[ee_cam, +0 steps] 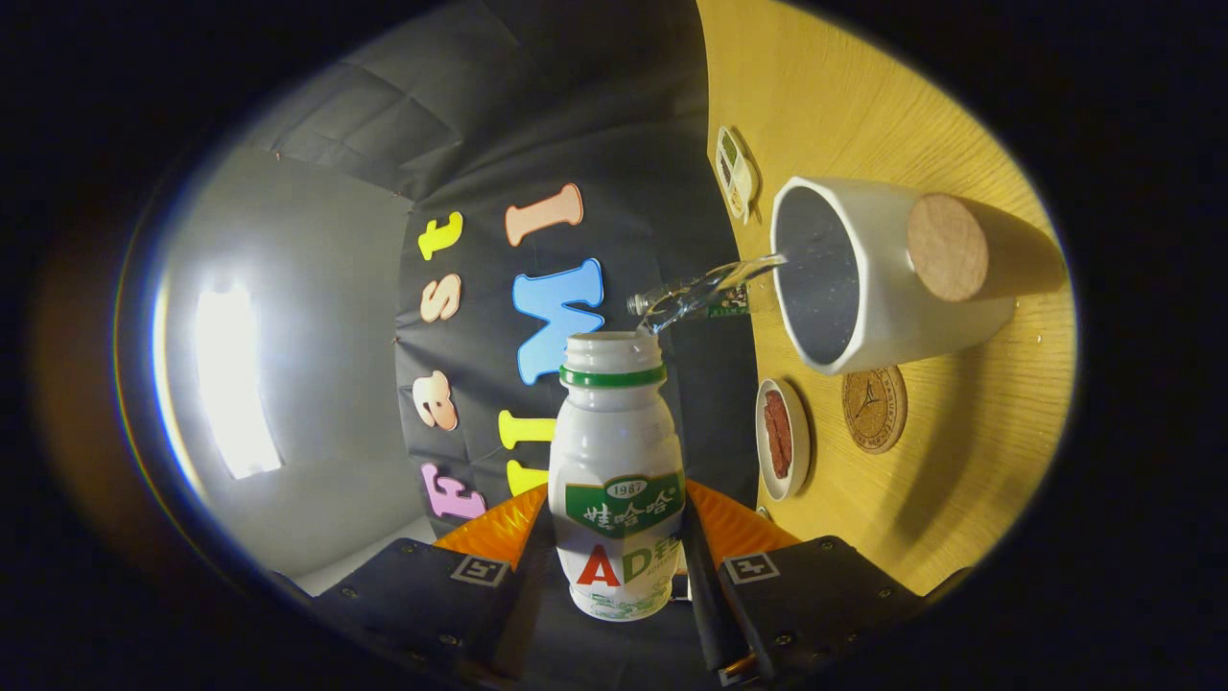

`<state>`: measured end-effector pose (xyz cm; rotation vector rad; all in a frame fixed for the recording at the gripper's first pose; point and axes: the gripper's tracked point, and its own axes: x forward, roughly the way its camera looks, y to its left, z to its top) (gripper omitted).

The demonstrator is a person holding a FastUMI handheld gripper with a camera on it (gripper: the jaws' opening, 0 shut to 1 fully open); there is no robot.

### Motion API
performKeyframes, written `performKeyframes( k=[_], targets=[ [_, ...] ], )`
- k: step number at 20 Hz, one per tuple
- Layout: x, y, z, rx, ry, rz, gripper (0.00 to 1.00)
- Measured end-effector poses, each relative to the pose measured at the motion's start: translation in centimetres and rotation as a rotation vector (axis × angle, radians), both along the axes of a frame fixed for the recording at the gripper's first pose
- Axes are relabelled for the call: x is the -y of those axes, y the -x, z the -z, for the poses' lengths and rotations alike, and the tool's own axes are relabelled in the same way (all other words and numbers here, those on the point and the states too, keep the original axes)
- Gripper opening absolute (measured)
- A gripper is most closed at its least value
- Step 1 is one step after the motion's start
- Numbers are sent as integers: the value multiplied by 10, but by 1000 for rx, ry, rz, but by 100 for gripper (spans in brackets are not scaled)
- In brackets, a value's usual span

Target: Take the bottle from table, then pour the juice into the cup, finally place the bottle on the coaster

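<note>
Two orange fingers (499,533) pinch the white plastic bottle with the green neck ring (616,470) between them, tipped sideways so clear liquid (705,286) arcs from its mouth. Ahead and right, the white ceramic cup (887,278) catches it; the round cork coaster (874,408) waits just beside the cup on the yellow wooden table (959,499).

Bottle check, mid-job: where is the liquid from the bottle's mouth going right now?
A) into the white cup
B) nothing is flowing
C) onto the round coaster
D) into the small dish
A: a clear stream arcs from the open mouth of the bottle, held between the gripper fingers, over the rim of the white cup; the coaster lies apart, bare.
</note>
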<state>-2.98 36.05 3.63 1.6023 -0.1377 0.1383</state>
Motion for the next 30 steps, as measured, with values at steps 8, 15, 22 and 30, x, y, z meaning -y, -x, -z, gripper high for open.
performKeyframes(
  k=[8, 15, 22, 30],
  targets=[
    [-2, -1, -2, 3, -7, -7, 67],
    [-3, -3, 0, 6, -17, -13, 67],
    [-3, -2, 2, 11, -25, -13, 67],
    [-4, -2, 0, 16, -51, -19, 66]
  ],
)
